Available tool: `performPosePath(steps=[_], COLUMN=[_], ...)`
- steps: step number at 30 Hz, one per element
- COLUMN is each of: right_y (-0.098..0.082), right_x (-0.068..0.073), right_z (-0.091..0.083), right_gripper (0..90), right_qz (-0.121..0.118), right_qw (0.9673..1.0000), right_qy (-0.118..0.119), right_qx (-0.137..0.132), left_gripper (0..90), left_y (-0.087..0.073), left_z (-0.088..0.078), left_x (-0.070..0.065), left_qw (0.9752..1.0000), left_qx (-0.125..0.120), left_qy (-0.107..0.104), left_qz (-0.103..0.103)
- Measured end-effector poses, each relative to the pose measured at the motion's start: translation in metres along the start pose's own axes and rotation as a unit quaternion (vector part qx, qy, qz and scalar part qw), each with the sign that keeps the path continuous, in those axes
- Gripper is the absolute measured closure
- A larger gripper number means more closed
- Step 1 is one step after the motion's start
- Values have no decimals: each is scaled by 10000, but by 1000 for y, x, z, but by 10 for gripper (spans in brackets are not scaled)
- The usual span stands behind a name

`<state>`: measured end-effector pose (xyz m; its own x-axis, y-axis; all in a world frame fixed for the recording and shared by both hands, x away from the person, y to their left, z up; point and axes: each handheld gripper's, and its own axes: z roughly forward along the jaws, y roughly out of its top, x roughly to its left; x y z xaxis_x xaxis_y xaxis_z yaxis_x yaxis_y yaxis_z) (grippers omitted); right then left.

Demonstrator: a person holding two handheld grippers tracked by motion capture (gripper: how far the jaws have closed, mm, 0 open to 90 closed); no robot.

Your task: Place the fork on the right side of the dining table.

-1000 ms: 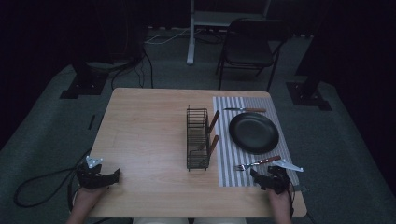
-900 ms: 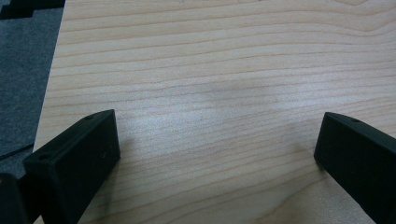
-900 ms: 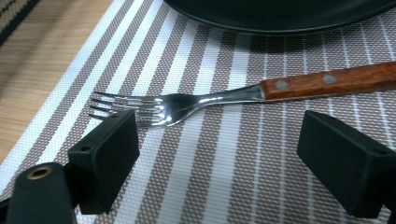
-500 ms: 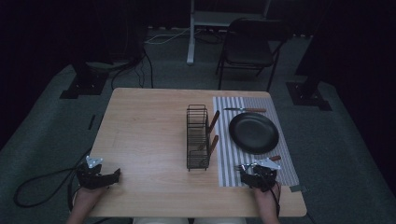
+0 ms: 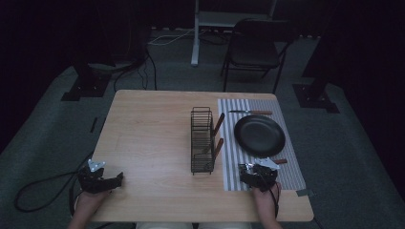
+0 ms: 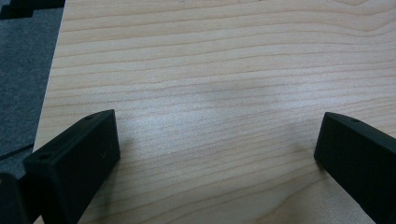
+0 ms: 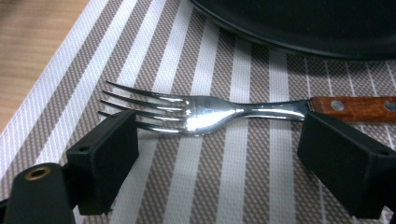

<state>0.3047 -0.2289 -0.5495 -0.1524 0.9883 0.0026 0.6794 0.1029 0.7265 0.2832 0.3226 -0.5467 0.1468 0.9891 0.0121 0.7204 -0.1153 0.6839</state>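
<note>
Jaws of the right tool [image 7: 219, 163] stand spread wide, low over the striped placemat [image 7: 243, 186], with a fork [image 7: 205, 114] lying crosswise just beyond their tips; its tines point to the left of that view, one tine just at the left jaw, and its wooden handle runs off right. Just beyond the fork sits the rim of a black plate [image 7: 303, 28]. From the high view, the right tool [image 5: 258, 175] hovers at the near end of the placemat [image 5: 286, 176], the black plate [image 5: 259, 135] just farther off and a knife [image 5: 250, 112] lying at the mat's far end. Left of the mat, a black wire rack [image 5: 202, 140] stands on the counter [image 5: 148, 133], with two wooden handles leaning out of its right side toward the plate. The left tool [image 5: 101, 180] rests at the counter's near left corner, well apart from everything; its jaws are spread wide over bare wood [image 6: 210, 93]. A folding chair [image 5: 253, 47] stands on the floor beyond the counter.
</note>
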Motion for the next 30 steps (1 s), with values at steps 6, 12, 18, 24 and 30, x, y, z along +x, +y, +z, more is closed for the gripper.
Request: performPosePath(steps=[6,12,18,24,30], right_y=[-5,-11,-18,-26,-34], right_x=[-9,-19,-36,-53,-68], right_z=[-8,-15,-26,-30,-37], right_gripper=[121,121,121,121,120], right_qz=[139,176,258,276,318], right_qw=[9995,9994,9989,9989,9993], right_qy=[266,227,286,306,75], right_qx=[-117,-191,-263,-212,-200], left_gripper=[0,0,1,0,1], left_y=[0,0,0,0,0], left_z=[0,0,0,0,0], left_x=[0,0,0,0,0], left_qw=[10000,10000,10000,10000,10000], left_qx=[1,0,0,1,8], left_qy=[0,0,0,1,0], left_qz=[0,1,1,-1,1])
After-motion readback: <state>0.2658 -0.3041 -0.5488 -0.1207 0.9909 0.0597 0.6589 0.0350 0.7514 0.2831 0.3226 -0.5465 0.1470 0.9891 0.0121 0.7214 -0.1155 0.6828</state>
